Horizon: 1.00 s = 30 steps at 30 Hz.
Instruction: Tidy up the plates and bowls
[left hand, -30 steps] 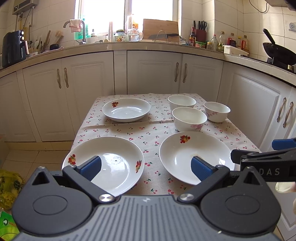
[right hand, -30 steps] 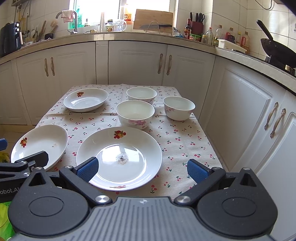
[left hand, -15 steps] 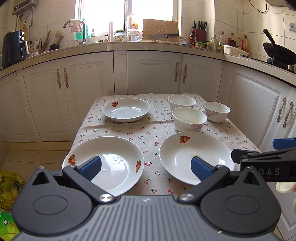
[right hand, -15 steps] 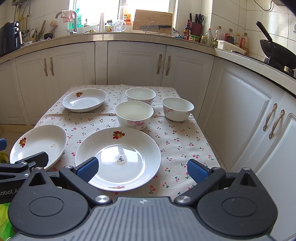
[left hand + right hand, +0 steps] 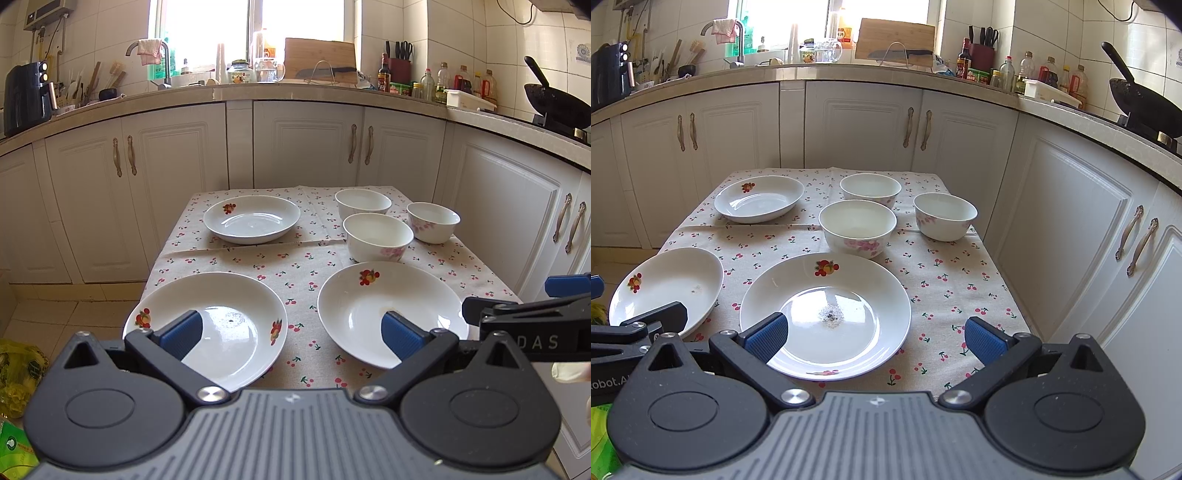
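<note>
Broadly, surface [image 5: 960, 288]: cherry-print cloth, cabinets close beyond its far and right edges.
Near-left plate [image 5: 221, 328]: at the near-left corner, rim overhanging.
Near-centre plate [image 5: 827, 314]: just beside it, apart.
Far-left plate [image 5: 759, 203]: near the far-left corner.
Three bowls [image 5: 857, 227]: clustered near the far-right corner, front one close behind the near-centre plate.
Left claw [image 5: 291, 332]: wide, empty, above the near edge.
Right claw [image 5: 875, 338]: wide, empty, over the near-centre plate's front.

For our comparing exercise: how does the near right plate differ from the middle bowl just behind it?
The near right plate is wide and shallow; the middle bowl is narrower and deeper. The plate bears a red fruit print on its inner rim, the bowl pink flowers on its outer wall. Both are white, upright, resting on the tablecloth.
</note>
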Each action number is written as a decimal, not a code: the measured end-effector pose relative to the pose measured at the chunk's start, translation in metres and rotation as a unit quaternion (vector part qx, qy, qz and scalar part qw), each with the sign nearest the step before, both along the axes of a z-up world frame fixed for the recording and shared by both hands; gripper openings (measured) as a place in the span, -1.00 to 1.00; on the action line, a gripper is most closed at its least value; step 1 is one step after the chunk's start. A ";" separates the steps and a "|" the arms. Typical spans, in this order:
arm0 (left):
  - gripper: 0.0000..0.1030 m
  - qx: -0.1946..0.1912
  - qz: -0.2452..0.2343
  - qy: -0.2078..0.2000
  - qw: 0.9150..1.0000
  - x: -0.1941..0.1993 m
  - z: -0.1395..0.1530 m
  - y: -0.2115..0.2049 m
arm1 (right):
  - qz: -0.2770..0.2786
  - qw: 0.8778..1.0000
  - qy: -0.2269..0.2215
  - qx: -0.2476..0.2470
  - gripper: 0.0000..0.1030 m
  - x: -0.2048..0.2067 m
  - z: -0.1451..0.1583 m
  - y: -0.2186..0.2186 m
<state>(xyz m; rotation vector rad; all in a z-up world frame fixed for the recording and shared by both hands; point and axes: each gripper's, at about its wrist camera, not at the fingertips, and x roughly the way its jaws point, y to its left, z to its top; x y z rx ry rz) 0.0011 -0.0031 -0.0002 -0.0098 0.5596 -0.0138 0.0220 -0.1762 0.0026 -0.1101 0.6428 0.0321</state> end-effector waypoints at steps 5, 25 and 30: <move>0.98 0.000 0.000 0.000 1.000 0.000 0.000 0.000 | 0.000 1.000 0.000 0.000 1.00 0.000 0.000 0.000; 0.98 0.004 -0.004 -0.004 1.000 0.005 0.000 0.003 | 0.004 1.000 0.008 -0.006 1.00 0.009 -0.001 0.004; 0.98 0.002 -0.007 -0.003 1.000 0.009 0.001 0.006 | 0.009 1.000 0.013 -0.006 1.00 0.015 0.000 0.006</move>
